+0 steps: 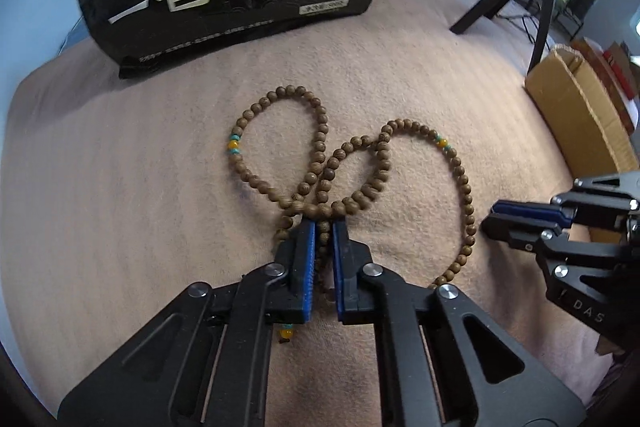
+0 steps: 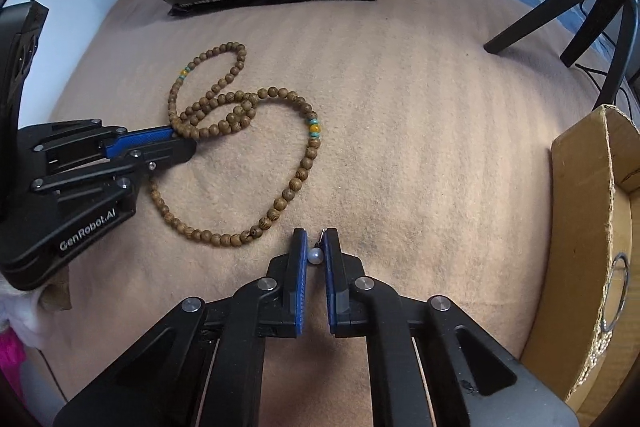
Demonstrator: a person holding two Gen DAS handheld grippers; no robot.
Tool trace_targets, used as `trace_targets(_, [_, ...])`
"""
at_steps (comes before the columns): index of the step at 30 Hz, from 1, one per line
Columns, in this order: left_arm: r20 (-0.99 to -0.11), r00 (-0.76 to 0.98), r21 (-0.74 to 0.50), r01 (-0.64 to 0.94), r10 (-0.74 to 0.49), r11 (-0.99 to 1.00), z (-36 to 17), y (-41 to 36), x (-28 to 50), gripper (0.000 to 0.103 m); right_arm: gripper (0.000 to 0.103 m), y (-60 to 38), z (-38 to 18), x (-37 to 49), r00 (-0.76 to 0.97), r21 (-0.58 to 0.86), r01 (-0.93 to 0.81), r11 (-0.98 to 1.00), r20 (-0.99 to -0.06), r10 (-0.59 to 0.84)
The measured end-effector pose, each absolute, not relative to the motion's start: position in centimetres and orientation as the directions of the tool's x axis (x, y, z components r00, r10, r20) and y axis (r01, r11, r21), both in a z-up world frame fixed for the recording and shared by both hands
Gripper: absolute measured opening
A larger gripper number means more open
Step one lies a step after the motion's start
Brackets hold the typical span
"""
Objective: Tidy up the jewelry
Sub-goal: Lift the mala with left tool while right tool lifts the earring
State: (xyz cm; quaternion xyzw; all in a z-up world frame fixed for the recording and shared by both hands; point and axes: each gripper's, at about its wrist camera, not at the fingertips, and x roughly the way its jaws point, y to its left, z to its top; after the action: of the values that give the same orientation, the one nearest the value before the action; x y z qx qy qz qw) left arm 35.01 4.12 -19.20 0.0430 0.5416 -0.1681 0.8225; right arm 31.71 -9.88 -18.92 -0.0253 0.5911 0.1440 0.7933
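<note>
Left tool [image 1: 324, 227] pinched on wooden bead necklace [image 1: 320, 131], whose loops run forward from its tips. Right tool [image 2: 315, 237] nips a pearl earring [image 2: 314, 255]; cardboard box [image 2: 580, 227] lies to its right, nearer this hand.

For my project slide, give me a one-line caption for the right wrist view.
Right gripper pinching a pearl earring over the tan blanket, with the wooden bead necklace to its left.

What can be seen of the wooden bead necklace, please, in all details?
The wooden bead necklace is one long strand of round brown grained beads, with orange beads between turquoise ones at intervals. It lies in crossing loops on the beige cloth. The left gripper is shut on it where the strands cross.
</note>
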Motion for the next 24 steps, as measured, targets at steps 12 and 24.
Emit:
trace_targets(12, [-0.872, 0.393, -0.21, 0.24, -0.293, 0.948, -15.8, 6.4, 33.0, 0.005, 0.007, -13.2, -15.3, 28.3, 0.308, 0.183, -0.248, 0.951, -0.916, 0.257])
trace_targets(24, [-0.808, 0.463, -0.27, 0.257, -0.363, 0.928, -9.8, 5.0, 30.4, 0.005, 0.007, -14.8, -10.7, 25.7, 0.37, 0.208, -0.257, 0.944, -0.881, 0.295])
